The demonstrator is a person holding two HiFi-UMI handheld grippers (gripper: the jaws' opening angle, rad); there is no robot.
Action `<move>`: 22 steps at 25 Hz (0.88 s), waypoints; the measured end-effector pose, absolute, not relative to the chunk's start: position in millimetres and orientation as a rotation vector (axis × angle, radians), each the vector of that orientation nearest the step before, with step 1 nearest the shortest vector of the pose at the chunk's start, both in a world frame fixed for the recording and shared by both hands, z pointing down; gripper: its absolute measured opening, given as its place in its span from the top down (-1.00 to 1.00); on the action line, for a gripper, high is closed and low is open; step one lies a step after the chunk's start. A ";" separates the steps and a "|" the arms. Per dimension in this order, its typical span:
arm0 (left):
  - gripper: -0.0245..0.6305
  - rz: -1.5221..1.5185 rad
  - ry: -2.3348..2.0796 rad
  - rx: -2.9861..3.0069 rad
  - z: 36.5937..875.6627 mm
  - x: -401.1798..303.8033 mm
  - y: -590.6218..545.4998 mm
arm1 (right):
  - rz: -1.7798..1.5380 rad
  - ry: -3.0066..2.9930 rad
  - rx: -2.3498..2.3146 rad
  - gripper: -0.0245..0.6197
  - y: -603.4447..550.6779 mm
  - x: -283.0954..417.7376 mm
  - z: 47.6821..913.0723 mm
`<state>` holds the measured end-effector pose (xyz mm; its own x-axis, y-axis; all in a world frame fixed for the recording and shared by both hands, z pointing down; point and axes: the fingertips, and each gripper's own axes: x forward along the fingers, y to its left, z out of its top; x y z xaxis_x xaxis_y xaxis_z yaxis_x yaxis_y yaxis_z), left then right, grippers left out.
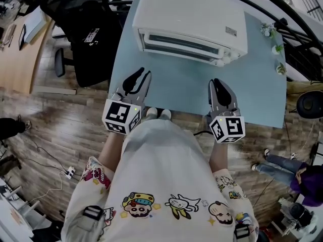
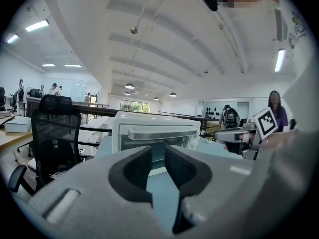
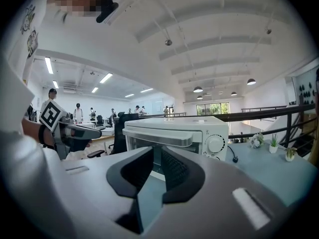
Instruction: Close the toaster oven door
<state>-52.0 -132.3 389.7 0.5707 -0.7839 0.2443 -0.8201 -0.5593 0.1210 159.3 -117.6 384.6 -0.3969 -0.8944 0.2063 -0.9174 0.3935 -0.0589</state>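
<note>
A white toaster oven [image 1: 192,26] stands at the far side of a light blue table [image 1: 166,89], its front facing me. Its glass door [image 3: 164,156] stands upright against the oven front, with the handle bar [image 3: 159,137] along the top and a dial [image 3: 216,144] on the right. My left gripper [image 1: 143,77] hovers over the near left of the table and points at the oven [image 2: 154,133]. My right gripper [image 1: 217,84] hovers over the near right. Both the left gripper [image 2: 158,156] and the right gripper [image 3: 157,161] show a narrow gap with nothing between the pads, well short of the oven.
A black office chair [image 1: 88,29] stands left of the table, beside a wooden desk [image 1: 15,59]. Small potted plants [image 1: 277,49] line the table's right edge. A power cord [image 3: 232,154] trails from the oven's right side. A person [image 1: 303,178] stands on the floor at the lower right.
</note>
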 end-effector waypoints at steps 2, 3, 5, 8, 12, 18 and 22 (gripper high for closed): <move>0.70 0.246 -1.327 2.580 394.8 -49.8 -127.0 | 0.247 -2.500 1.641 0.76 -114.3 161.1 385.5; 0.72 0.247 -1.323 2.578 396.7 -48.6 -125.2 | 0.249 -2.497 1.644 0.77 -112.7 162.4 386.0; 0.79 0.240 -1.316 2.576 399.0 -46.1 -122.2 | 0.254 -2.491 1.653 0.81 -109.9 165.4 387.1; 0.93 0.221 -1.303 2.572 401.3 -41.7 -118.7 | 0.263 -2.482 1.668 0.89 -106.5 170.0 388.5; 0.93 0.231 -1.280 2.576 407.7 -35.9 -114.4 | 0.267 -2.478 1.669 0.90 -103.9 172.4 391.9; 0.93 0.240 -1.263 2.570 412.0 -31.8 -113.6 | 0.272 -2.472 1.651 0.90 -104.1 171.2 397.6; 0.93 0.242 -1.272 2.565 412.0 -33.8 -115.5 | 0.279 -2.473 1.655 0.90 -105.6 172.2 398.3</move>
<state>-33.8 -115.5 412.0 0.6011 -0.7539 0.2651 -0.7986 -0.5794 0.1629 172.2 -105.6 398.3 -0.3784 -0.8968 0.2291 -0.9253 0.3728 -0.0693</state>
